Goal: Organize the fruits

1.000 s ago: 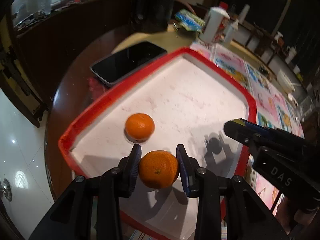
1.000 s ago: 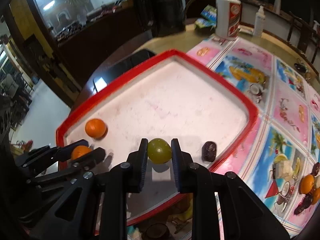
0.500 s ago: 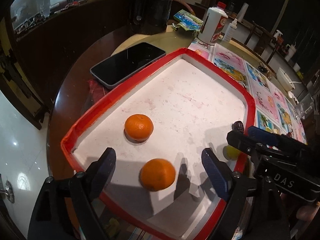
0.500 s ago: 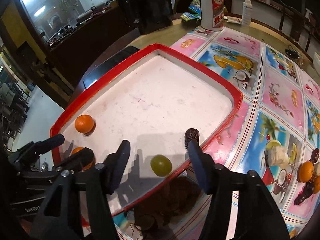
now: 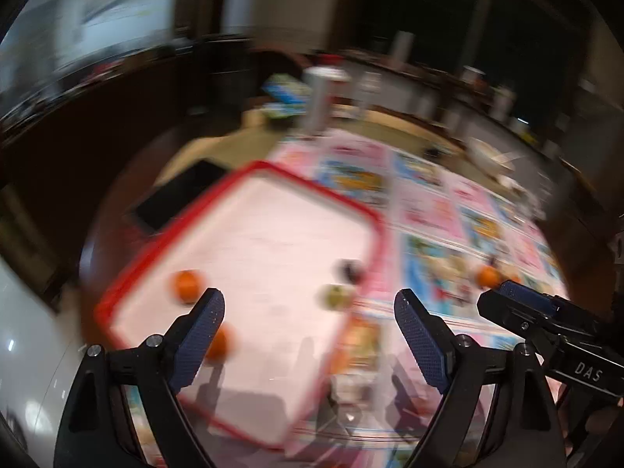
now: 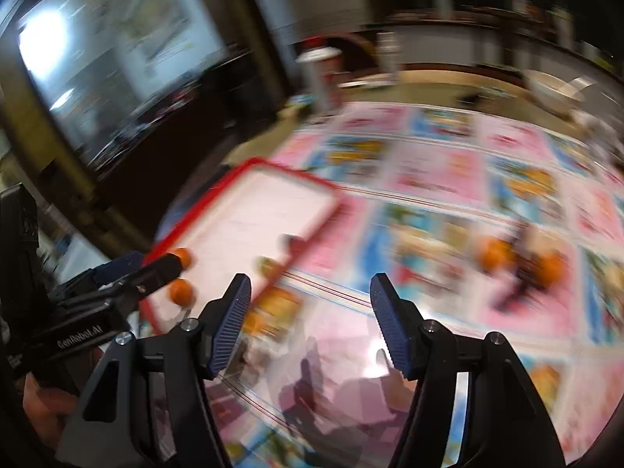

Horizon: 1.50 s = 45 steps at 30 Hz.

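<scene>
Both hand-held grippers, left [image 5: 308,323] and right [image 6: 310,318], gape wide, empty.

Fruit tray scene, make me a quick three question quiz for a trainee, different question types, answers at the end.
1. True or false: the left gripper is shut on an orange.
2. How many oranges lie in the red tray?
A. none
B. two
C. four
3. Fill in: beside the green fruit in the tray sits a small ____ fruit.

Key
1. False. Both the left gripper and the right gripper are open and hold nothing.
2. B. One orange and a second orange lie near the tray's left edge.
3. Dark. The blur hides what kind it is.
</scene>
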Motion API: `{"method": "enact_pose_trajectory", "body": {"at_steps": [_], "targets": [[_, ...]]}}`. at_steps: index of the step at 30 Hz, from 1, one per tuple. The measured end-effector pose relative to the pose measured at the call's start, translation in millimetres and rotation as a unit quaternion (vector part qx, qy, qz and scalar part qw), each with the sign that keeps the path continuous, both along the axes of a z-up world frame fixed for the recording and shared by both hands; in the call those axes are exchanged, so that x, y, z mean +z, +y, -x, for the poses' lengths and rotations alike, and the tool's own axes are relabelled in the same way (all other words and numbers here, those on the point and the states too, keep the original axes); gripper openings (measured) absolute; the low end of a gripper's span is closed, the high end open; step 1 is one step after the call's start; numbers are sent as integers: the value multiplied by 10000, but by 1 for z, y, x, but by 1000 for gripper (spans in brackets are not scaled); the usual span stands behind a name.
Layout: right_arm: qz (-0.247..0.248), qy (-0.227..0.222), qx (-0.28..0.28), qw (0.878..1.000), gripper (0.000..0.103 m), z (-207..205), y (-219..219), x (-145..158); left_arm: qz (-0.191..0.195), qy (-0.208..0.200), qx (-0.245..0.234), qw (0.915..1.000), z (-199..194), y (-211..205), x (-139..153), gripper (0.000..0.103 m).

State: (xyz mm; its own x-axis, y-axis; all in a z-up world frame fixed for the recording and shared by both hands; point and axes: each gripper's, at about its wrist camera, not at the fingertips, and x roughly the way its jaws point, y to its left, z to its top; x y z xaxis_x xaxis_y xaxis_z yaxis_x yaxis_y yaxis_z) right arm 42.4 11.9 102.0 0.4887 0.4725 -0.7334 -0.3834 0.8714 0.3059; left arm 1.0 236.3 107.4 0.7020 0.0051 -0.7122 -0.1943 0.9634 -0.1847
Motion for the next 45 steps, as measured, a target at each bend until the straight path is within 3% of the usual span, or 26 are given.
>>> {"method": "enact_pose_trajectory", "body": {"at_steps": [6,13,18,25,41,45], "targets": [[410,145,-1146,9925,65,6,-89,-1,111,80,-1210,9926,-31,-77,-5,89],[649,150,-1576,9853,65,-9,-133,-13,45,217,-1977,9800,-66,-138,-23,89],[633,126,-1300,9894,65,-29,-140,-26,-73,279,-1556,9874,-86,-128,-37,89],[567,214,-792,9950,65,-46,-119,-57,-569,315,-1339,9889,-123,-119,-58,89],[202,782,-846,9931,60,-73,-106,-102,-763,667,-1684,9805,-156,-125,-86,89],[212,716,-868,9934,59,-75,-103,-102,-816,690,-1748,9788,-158,-127,-90,89]]}}
